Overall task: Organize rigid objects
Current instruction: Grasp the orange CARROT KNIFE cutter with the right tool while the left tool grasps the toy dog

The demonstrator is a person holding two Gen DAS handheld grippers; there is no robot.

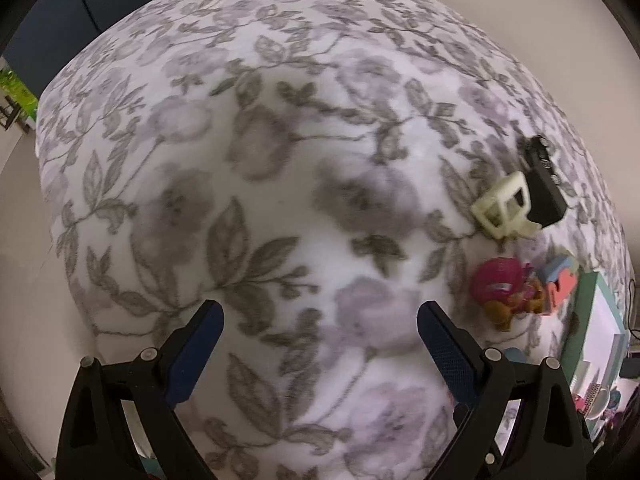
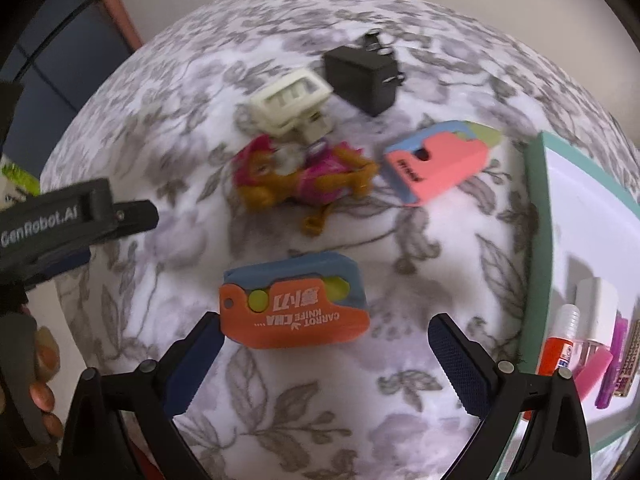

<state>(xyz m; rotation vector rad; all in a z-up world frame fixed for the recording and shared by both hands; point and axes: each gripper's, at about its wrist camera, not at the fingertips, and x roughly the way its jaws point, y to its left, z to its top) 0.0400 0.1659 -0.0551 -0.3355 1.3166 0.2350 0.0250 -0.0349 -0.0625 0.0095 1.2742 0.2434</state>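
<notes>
In the right wrist view an orange-and-blue carrot knife toy (image 2: 294, 304) lies on the floral cloth just ahead of my open, empty right gripper (image 2: 324, 336). Beyond it lie a pink-and-orange dog figure (image 2: 296, 180), a pink-and-blue knife toy (image 2: 436, 164), a cream clip (image 2: 290, 102) and a black charger (image 2: 362, 74). My left gripper (image 1: 320, 330) is open and empty over bare cloth; it also shows at the left edge of the right wrist view (image 2: 120, 216). In the left wrist view the clip (image 1: 504, 210), charger (image 1: 544, 184) and dog figure (image 1: 504, 288) lie to the right.
A white tray with a teal rim (image 2: 536, 240) sits at the right and holds a glue bottle (image 2: 560, 344), a white block and pink and purple items. The floral cloth (image 1: 280, 140) covers the table. A dark cabinet stands at the far left.
</notes>
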